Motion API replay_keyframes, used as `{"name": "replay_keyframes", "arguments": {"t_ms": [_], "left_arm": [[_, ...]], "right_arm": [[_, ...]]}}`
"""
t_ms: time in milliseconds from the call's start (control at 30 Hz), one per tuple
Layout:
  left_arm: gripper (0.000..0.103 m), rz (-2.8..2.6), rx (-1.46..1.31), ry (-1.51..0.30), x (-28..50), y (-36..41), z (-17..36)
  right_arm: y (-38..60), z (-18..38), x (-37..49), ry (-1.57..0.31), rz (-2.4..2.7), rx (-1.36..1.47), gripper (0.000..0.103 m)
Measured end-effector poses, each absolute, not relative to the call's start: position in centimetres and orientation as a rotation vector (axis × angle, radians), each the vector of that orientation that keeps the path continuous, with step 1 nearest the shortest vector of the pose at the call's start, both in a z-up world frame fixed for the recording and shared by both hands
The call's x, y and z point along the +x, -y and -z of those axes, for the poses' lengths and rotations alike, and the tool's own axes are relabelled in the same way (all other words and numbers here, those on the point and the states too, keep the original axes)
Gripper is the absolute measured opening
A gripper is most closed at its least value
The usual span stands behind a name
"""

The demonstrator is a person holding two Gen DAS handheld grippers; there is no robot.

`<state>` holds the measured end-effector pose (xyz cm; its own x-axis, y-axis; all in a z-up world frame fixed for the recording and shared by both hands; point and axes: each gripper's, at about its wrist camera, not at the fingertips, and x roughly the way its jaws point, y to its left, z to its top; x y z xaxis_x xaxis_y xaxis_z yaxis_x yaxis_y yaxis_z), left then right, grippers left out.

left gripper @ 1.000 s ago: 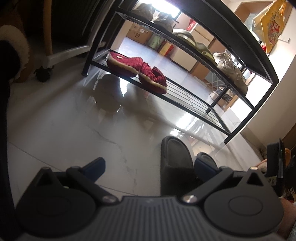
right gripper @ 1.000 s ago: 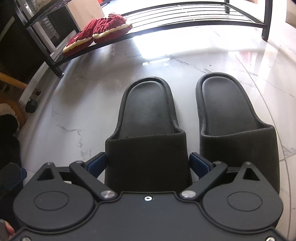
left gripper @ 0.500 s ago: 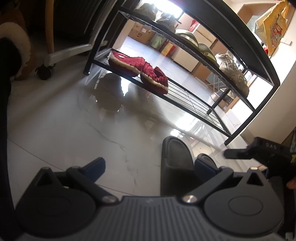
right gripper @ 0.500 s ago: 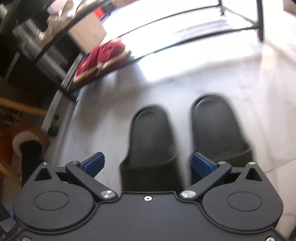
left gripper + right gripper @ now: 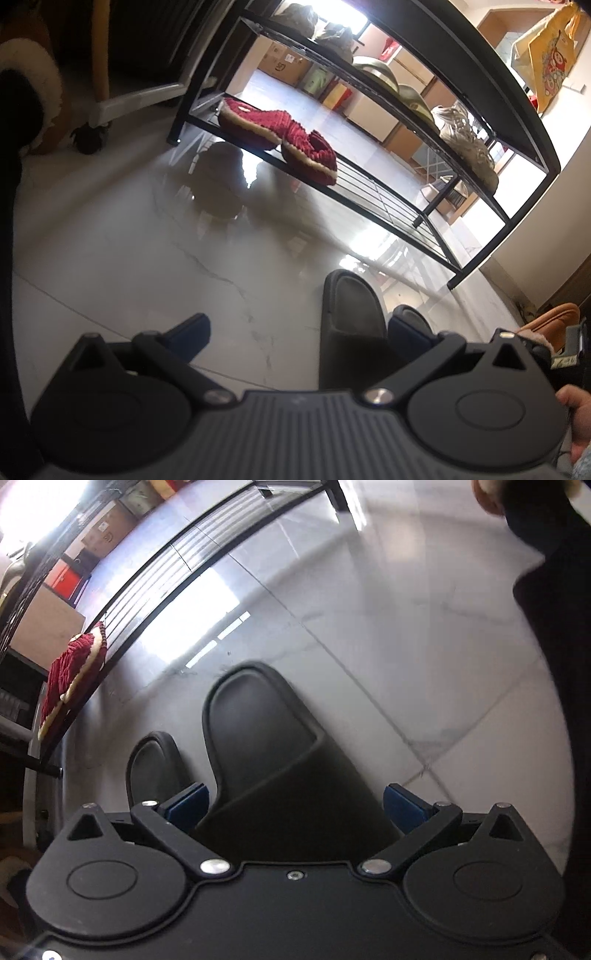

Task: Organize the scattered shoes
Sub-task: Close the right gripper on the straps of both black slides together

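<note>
Two black slides (image 5: pixel 266 746) show rightward; beige sneakers (image 5: pixel 469 144) only leftward.

Two black slides (image 5: pixel 258 746), two red slippers (image 5: pixel 277 129)

The wide-open right tongs (image 5: pixel 293 806) straddle a black slide (image 5: pixel 273 760), apparently untouched; its twin (image 5: pixel 153 766) lies just left.

Two slides (image 5: pixel 266 738) (image 5: pixel 155 768) side by side on floor (image 5: pixel 369 627), before shoe rack (image 5: pixel 406 229). Slipper pair (image 5: pixel 280 136) on rack's lowest shelf, left end; sneakers (image 5: pixel 469 147) on middle shelf, right end.
</note>
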<state>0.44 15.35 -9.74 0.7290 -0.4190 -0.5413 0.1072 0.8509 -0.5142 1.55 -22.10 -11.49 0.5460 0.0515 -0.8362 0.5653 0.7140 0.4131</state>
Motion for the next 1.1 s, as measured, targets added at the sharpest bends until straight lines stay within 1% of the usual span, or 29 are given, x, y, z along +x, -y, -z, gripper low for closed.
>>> {"name": "replay_keyframes", "arguments": {"t_ms": [1100], "left_arm": [[0.102,0.289,-0.478,-0.688,0.4,-15.6,10.0]], "right_arm": [[17.2,11.4,4.6,-1.016,0.221,0.638,0.103]]}}
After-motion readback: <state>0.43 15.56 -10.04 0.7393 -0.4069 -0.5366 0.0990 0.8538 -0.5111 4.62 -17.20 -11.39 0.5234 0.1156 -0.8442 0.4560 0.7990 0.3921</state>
